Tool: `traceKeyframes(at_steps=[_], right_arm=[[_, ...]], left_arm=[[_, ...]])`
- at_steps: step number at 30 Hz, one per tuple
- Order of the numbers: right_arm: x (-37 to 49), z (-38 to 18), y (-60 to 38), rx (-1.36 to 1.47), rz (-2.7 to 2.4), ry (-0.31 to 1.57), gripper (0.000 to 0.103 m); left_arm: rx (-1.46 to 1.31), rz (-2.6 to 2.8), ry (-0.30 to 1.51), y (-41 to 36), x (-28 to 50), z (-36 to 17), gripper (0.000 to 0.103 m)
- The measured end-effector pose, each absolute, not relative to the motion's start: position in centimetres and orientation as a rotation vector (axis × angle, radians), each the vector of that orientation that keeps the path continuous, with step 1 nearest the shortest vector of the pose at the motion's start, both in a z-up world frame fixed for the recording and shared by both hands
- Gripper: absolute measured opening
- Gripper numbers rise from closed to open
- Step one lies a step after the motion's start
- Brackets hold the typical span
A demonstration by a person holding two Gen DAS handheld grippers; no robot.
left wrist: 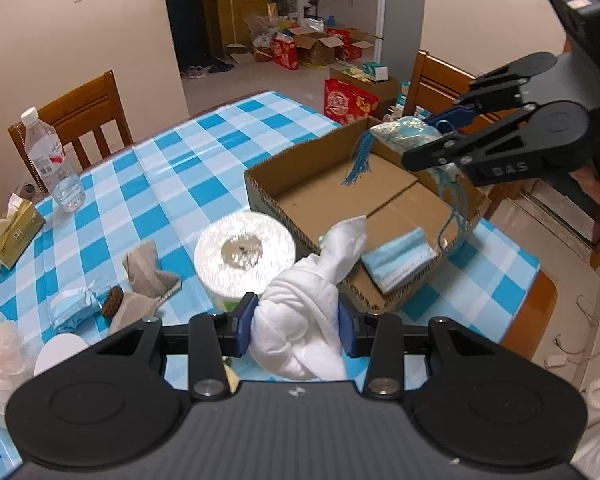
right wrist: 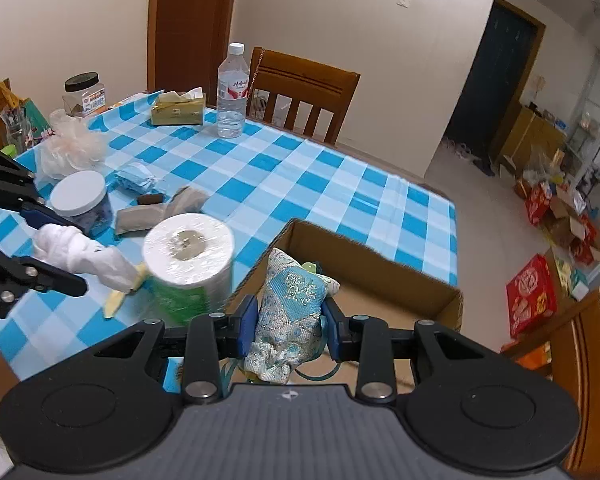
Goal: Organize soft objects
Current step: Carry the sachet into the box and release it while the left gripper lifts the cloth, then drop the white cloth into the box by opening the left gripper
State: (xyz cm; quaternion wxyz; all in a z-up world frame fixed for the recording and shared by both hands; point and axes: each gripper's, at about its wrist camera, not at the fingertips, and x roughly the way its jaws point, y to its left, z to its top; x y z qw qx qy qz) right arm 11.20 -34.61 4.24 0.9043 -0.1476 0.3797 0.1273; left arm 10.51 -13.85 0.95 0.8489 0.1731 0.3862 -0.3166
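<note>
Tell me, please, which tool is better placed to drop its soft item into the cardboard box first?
Right: the right tool already holds its blue embroidered pouch over the open cardboard box; the left tool's white cloth hangs short.

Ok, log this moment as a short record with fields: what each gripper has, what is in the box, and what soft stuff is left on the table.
left gripper: shut on the white towel
right gripper: shut on the blue brocade pouch, held above the box
cardboard box: open, on the checked tablecloth; one blue face mask inside
left on the table: wrapped paper roll, grey cloths, folded blue mask, pale bath pouf
not soft: water bottle, tissue pack, white-lidded jar
</note>
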Motion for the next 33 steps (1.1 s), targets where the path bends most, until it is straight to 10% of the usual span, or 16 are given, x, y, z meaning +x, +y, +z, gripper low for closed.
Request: traceKeyframes(at_steps=[8,13,33], right_arm=[[14.7,2.5,-36.0,-0.318,0.297,0.789,0.04],[15.9,0.5,-36.9,-0.267,0.312,0.795,0.083],[13.1,-2.7,-39.7,-0.002,0.151,0.86,0.101]], left_arm=[[0.341,-0.617,0.783,-15.9,11.8,1.8,0.041],[0.344,-0.594,0.764,-17.4,13.3,1.9,0.041],[0.324,-0.668,0.745,-27.3,22.1,-0.4,0.047]])
